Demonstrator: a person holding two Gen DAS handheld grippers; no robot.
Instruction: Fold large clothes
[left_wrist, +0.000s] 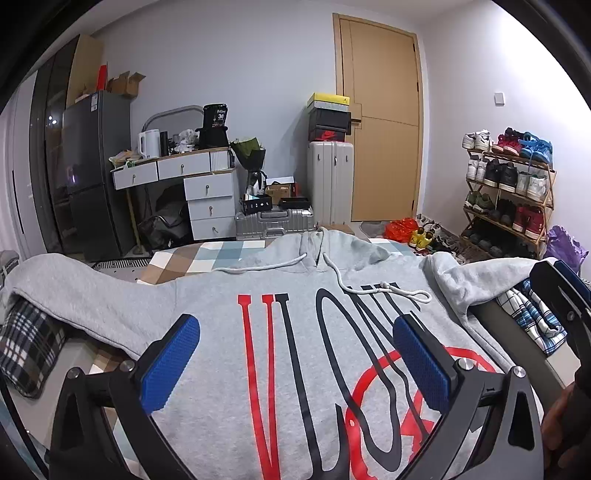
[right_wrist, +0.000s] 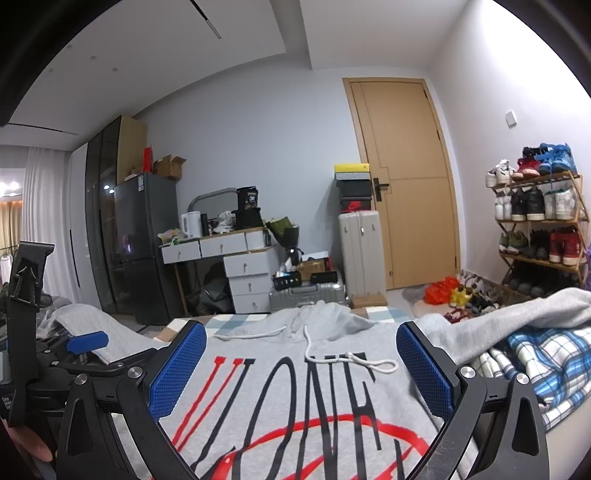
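- Our left gripper and right gripper both hang with fingers spread wide, nothing between the pads.
- Only our right view shows the ceiling.
- The grey hoodie lies flat on the bed, hood toward the door, sleeves draped over plaid bedding.

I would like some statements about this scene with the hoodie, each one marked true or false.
1. The grey hoodie lies front side up on the bed. True.
2. The left hand-held gripper is shut on a sleeve. False: it is open, with nothing between its blue pads.
3. The right hand-held gripper is open. True.
4. The door stands open. False: it is closed.
5. The shoe rack is empty. False: shoes fill its shelves.
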